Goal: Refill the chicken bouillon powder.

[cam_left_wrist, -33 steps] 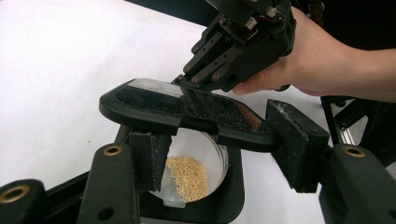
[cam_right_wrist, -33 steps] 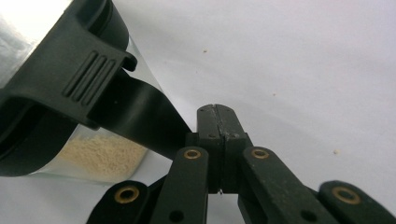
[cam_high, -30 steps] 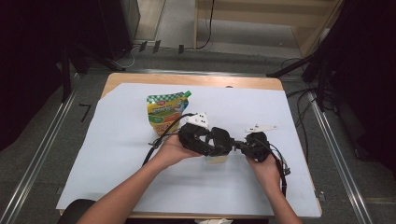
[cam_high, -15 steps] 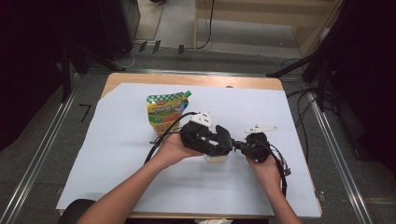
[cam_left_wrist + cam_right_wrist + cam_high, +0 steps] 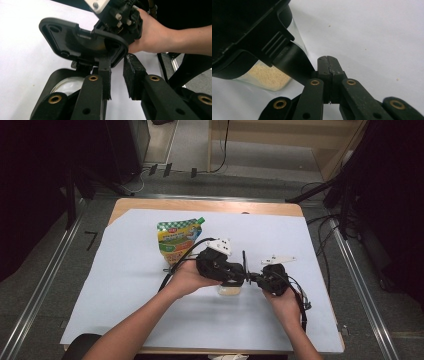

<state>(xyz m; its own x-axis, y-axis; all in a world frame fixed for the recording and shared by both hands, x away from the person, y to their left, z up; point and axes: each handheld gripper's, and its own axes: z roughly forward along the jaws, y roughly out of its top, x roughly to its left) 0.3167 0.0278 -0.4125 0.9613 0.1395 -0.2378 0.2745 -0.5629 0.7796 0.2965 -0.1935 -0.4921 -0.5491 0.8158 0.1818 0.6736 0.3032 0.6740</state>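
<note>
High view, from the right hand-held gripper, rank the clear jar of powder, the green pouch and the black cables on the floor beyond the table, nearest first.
1. The clear jar of powder, just left of the right hand-held gripper, under the left hand-held gripper.
2. The green pouch, farther left and toward the table's far side.
3. The black cables, on the floor past the far edge.

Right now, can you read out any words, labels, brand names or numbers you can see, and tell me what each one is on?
Pouch: a red patch and printing on its green and yellow front, too small and blurred to read.
Clear jar of pale powder: no label showing.
Black lid: no writing that can be read.
Grippers: no markings that can be read.
</note>
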